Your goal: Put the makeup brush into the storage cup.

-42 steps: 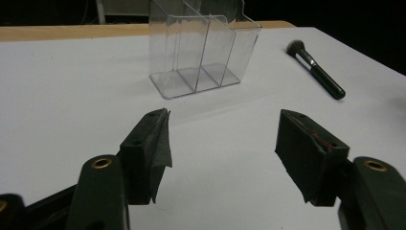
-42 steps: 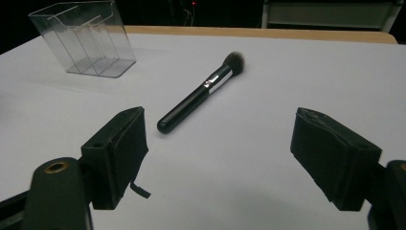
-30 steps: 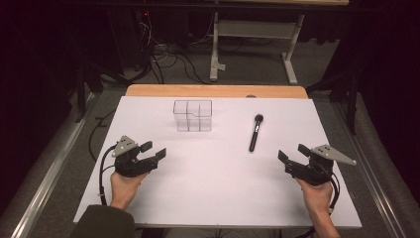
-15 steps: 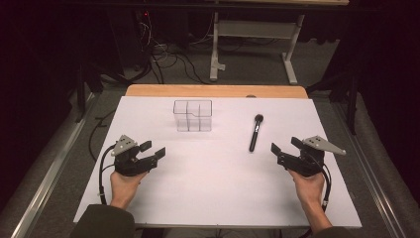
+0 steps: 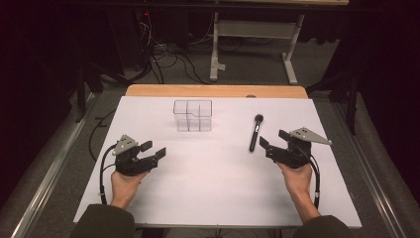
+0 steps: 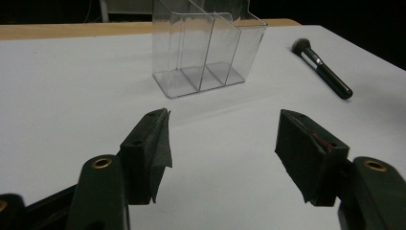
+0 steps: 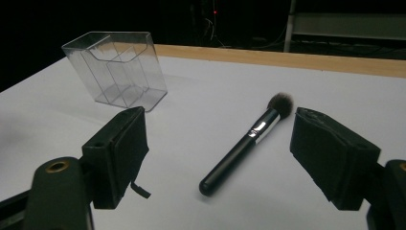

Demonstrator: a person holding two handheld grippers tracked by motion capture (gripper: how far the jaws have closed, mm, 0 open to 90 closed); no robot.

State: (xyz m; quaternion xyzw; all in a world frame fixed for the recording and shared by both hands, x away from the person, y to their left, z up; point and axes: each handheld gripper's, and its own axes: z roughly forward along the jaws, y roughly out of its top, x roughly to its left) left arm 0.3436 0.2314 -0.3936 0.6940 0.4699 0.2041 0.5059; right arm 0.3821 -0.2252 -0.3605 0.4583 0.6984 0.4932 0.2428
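A clear plastic organiser with several compartments stands upright at the back middle of the white table; it is empty. A black makeup brush lies flat to its right, bristles pointing away from me. My right gripper is open just right of the brush handle's near end; in the right gripper view the brush lies ahead between the spread jaws, untouched. My left gripper is open at the front left, empty, pointing toward the organiser, with the brush far to its right.
A wooden strip runs along the table's far edge. Beyond it are a metal frame and cables on the dark floor. A cable trails from each gripper.
My right gripper has moved left and forward toward the brush handle. The left gripper has stayed in place.
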